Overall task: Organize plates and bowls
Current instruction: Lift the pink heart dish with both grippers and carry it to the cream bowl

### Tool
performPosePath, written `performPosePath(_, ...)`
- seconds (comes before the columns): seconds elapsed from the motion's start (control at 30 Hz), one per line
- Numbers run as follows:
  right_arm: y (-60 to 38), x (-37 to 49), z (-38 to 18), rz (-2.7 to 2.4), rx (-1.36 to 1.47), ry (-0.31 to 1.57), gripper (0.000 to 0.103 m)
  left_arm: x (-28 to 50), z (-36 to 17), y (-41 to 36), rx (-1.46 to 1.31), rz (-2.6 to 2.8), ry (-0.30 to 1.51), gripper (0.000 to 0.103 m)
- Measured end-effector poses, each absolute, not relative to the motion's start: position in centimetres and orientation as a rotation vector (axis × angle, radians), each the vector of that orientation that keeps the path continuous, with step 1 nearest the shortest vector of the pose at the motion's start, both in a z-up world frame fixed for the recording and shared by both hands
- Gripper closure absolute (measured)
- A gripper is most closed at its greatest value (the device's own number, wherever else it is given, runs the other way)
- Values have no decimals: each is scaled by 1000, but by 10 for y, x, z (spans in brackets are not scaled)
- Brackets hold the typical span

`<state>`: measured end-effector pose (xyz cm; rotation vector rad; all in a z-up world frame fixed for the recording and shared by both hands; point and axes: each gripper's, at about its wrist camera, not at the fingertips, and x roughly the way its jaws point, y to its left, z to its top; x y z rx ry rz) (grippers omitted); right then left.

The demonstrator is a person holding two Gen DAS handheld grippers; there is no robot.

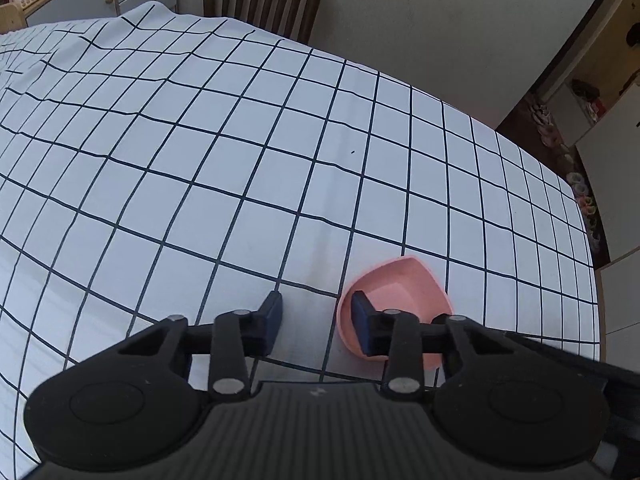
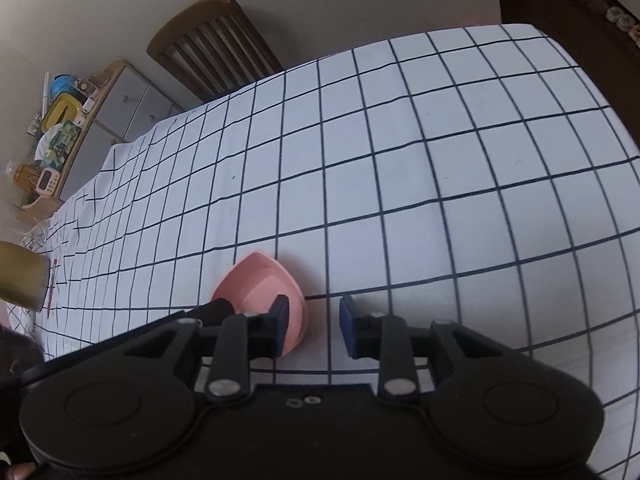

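A single pink bowl (image 1: pixel 400 296) sits upright on the checked tablecloth (image 1: pixel 240 160), near its front edge. My left gripper (image 1: pixel 316 318) is open and straddles the bowl's left rim: its right finger (image 1: pixel 362 320) is inside the bowl and its left finger (image 1: pixel 272 316) stands well outside over the cloth. In the right wrist view the same bowl (image 2: pixel 260 288) has my right gripper (image 2: pixel 314 324) open across its right rim, with one finger (image 2: pixel 280 320) inside and the other finger (image 2: pixel 348 328) outside, apart from the wall. A black part of the left gripper (image 2: pixel 216 308) shows at the bowl's far side.
A wooden chair (image 2: pixel 216 48) stands at the table's far side. A drawer cabinet (image 2: pixel 132 104) with clutter on top is beyond the far corner. A brass-coloured cylinder (image 2: pixel 18 276) and a pen (image 2: pixel 52 284) lie at the left end. The table's right edge (image 1: pixel 596 280) drops to the floor.
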<state>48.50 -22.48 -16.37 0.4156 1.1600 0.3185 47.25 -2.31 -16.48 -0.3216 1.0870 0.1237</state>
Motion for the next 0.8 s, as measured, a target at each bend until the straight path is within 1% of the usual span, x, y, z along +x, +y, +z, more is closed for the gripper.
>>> performPosePath(0.07,-224,485,-165,326,412,1162,85,474,-166,-23,-334,112,1085,77)
performPosePath(0.1,-223,485,-166,330,411,1159,89,474,-166,-23,-338,107,1085,79)
performPosePath(0.23,-223,485,-166,344,409,1152,96,475,-166,-28,-344,87,1085,94)
performPosePath(0.27,-223,485,-165,347,408,1149,100,474,-166,-29,-342,82,1086,95)
performPosePath(0.43,-225,481,-163,350,395,1142,100,468,-166,-33,-337,75,1096,97)
performPosePath(0.8,-226,452,-154,378,361,1178,100,432,-157,-29,-316,53,1154,98)
